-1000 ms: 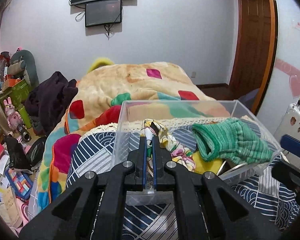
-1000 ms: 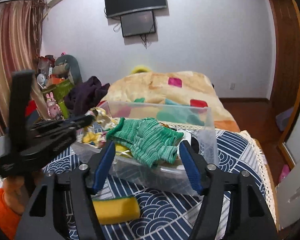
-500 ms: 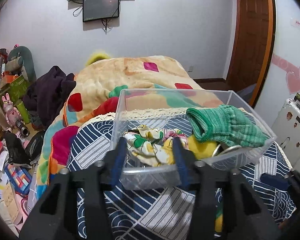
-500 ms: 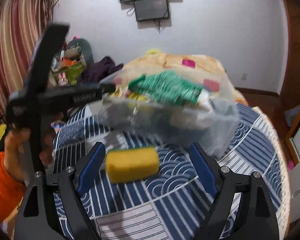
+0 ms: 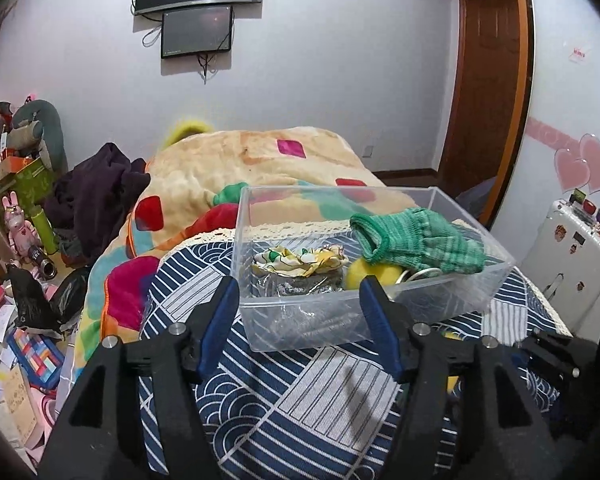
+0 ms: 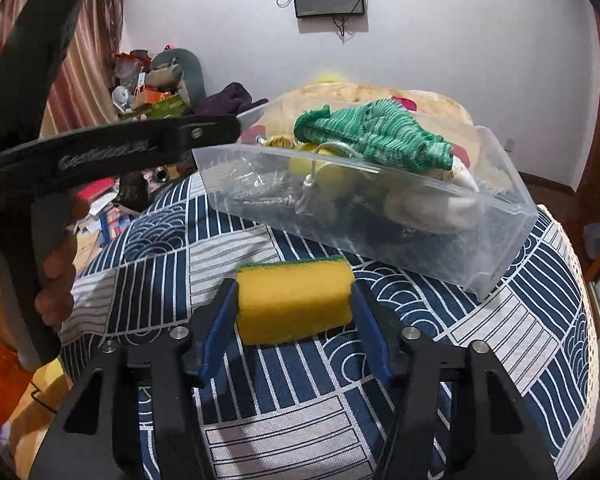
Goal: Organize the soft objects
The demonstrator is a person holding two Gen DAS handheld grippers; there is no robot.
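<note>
A clear plastic bin [image 5: 300, 320] stands on the blue patterned tablecloth [image 5: 300, 412]. In it lie a floral cloth [image 5: 300, 260], a green knitted piece [image 5: 416, 240] and a yellow soft thing [image 5: 374, 270]. My left gripper [image 5: 298, 324] is open and empty in front of the bin's near wall. In the right wrist view, a yellow sponge with a green backing [image 6: 294, 300] lies on the cloth between the fingers of my right gripper [image 6: 294, 320], whose jaws stand at the sponge's two ends. The bin [image 6: 500, 240] lies just beyond it.
A bed with a patchwork blanket [image 5: 260, 168] lies behind the table. Cluttered floor and toys [image 5: 16, 280] are at the left. A white cabinet [image 5: 572, 256] stands at the right. The left gripper's body [image 6: 112, 152] reaches across the right wrist view.
My left gripper let go of the floral cloth, which now lies in the bin, then opened and drew back. My right gripper dropped down and moved up around the yellow sponge.
</note>
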